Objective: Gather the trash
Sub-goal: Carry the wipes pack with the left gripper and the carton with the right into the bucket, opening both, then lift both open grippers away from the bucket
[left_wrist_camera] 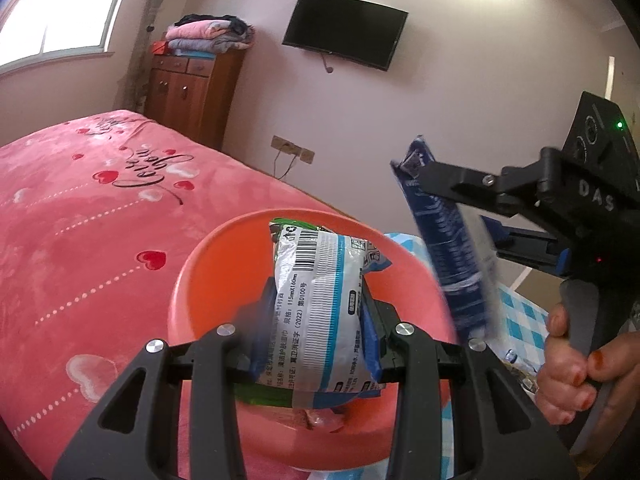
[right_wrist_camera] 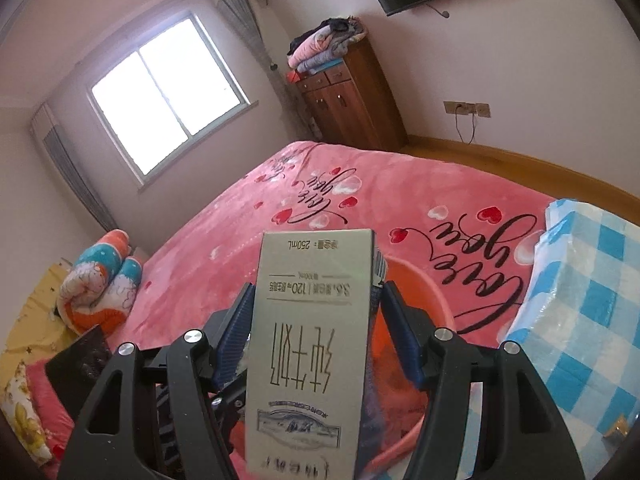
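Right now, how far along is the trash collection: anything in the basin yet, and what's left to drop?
Done: some crumpled clear wrapping seems to lie already in the round orange plastic basin on the bed. In hand: the left gripper clamps a white-and-blue wet-wipe packet over the basin; the right gripper clamps a grey milk carton near its rim. Left: releasing both into the basin.

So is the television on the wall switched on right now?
No, the television mounted on the wall shows a flat black screen with no picture in the left wrist view.
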`<state>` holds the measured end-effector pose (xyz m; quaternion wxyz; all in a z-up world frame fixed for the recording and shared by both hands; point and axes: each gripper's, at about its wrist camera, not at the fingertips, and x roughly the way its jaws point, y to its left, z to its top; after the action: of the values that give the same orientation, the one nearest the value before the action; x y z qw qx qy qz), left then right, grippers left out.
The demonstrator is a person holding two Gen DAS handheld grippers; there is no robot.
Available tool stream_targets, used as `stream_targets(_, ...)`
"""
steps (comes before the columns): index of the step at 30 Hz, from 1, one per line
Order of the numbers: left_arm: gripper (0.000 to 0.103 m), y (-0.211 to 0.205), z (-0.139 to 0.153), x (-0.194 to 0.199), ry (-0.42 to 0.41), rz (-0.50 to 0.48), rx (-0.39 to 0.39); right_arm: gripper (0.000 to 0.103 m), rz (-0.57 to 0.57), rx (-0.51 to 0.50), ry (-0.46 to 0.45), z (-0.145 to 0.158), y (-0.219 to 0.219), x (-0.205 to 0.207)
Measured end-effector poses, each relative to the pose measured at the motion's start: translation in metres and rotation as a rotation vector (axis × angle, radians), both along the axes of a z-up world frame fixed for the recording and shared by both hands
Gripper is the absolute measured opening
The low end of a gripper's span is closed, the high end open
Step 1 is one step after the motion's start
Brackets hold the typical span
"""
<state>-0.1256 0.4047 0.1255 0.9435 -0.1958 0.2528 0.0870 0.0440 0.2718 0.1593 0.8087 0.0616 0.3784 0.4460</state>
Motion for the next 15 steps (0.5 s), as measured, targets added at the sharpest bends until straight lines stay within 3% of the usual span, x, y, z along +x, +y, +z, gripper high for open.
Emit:
stream_targets(3, 0.044, 0.003, -0.004, 0.000, 0.012, 0.010, 0.004, 0.069, -0.001, -0.007, 0.005, -0.009, 0.004, 0.001)
stream_targets(4, 0.050, 0.002, -0.004, -0.001, 0.011, 0.011, 0.005, 0.074, -0.018, -0.021, 0.002, -0.012, 0.003, 0.002)
stream_targets(7, 0.074, 0.002, -0.002, -0.005, -0.008, 0.037, 0.020, 0.078, -0.050, -0.014, 0.008, -0.015, -0.010, 0.002)
stream_targets(8, 0.078, 0.002, 0.000, -0.003, -0.012, 0.046, 0.029, 0.080, -0.061, -0.009, 0.007, -0.015, -0.016, 0.001)
stream_targets(15, 0.085, -0.005, 0.004, -0.007, -0.032, 0.050, 0.062, 0.085, -0.166, -0.009, -0.078, -0.006, -0.060, -0.012)
